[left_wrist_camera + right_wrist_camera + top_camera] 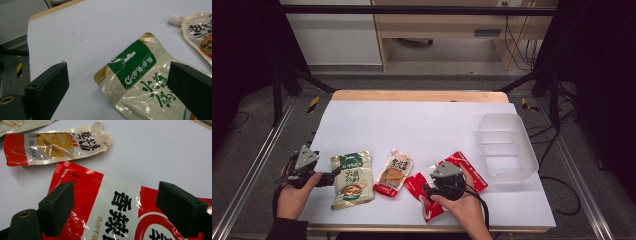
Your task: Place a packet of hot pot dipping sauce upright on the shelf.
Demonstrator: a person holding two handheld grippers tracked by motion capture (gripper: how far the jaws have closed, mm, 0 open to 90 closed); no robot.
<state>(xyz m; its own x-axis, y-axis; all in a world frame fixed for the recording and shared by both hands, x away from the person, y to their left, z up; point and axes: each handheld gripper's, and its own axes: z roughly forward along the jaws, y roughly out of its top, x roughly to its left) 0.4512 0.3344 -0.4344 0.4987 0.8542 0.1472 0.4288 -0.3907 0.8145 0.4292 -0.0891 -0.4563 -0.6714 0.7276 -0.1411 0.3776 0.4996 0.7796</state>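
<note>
Landmark = red pouch [447, 186], lying flat at near edge of the white surface [422, 125]. R gripper [443, 186] sits right over it, jaws wide apart w/ nothing pinched; in the right gripper view the red pouch [115, 210] spreads under and between both jaws, pads not pressing. Judged: lined up for a pick, pouch lies flat so jaws likely need to catch an edge.

Spout pouch [393, 174] just left of red pouch, cap pointing away from the person; apart from it, not overlapping. Green-and-cream pouch [352, 179] further left of red pouch, past the spout pouch. L gripper [307, 172] at its left edge, jaws open, empty; left gripper view has that pouch's hang-hole top [132, 67] between the jaws, no contact seen.

Clear bin [508, 146] to the right of red pouch and further back, nothing in it. Prob the drop spot, so R hand takes the nearest pouch — judgement only.
</note>
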